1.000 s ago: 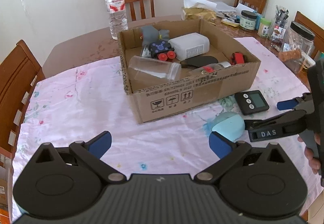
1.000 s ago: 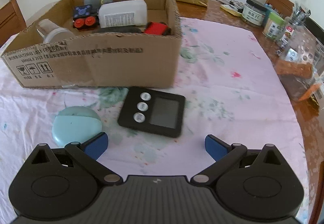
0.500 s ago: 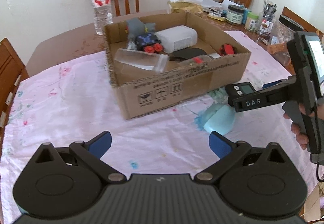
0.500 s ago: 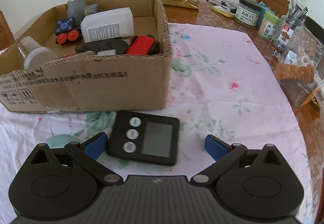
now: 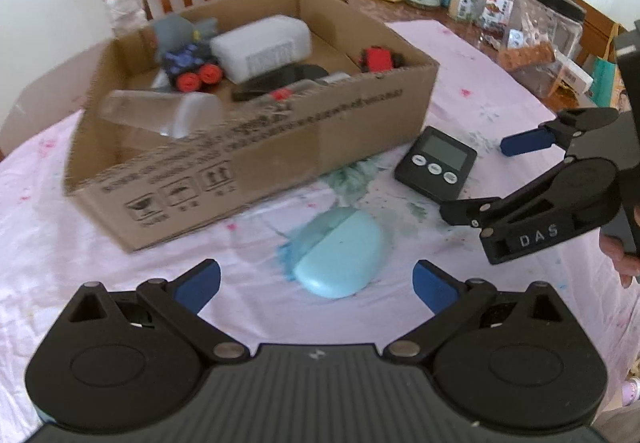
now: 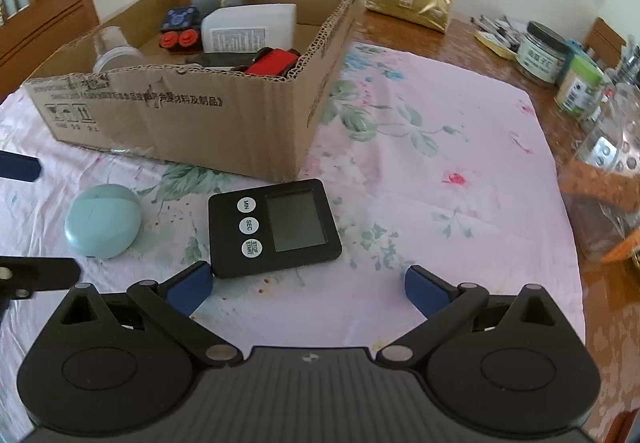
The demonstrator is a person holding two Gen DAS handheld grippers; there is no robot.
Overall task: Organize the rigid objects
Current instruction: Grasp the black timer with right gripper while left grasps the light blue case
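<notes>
Lying at frame centre on the desk (image 6: 460, 147), the black timer (image 6: 276, 227) is framed by the open, empty right gripper (image 6: 309, 289); the teal case (image 5: 340, 253) at lower centre is framed by the open left gripper (image 5: 316, 283), below the cardboard box (image 5: 256, 155).

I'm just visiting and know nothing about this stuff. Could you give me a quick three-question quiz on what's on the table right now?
1. True or false: the black timer lies inside the cardboard box.
2. Which tool has the light blue case straight ahead: A left tool, B right tool?
3. Fill in: both tools are ____ (open/shut).

Key: 1 false, it lies on the tablecloth outside the box. 2 A. 3 open.
</notes>
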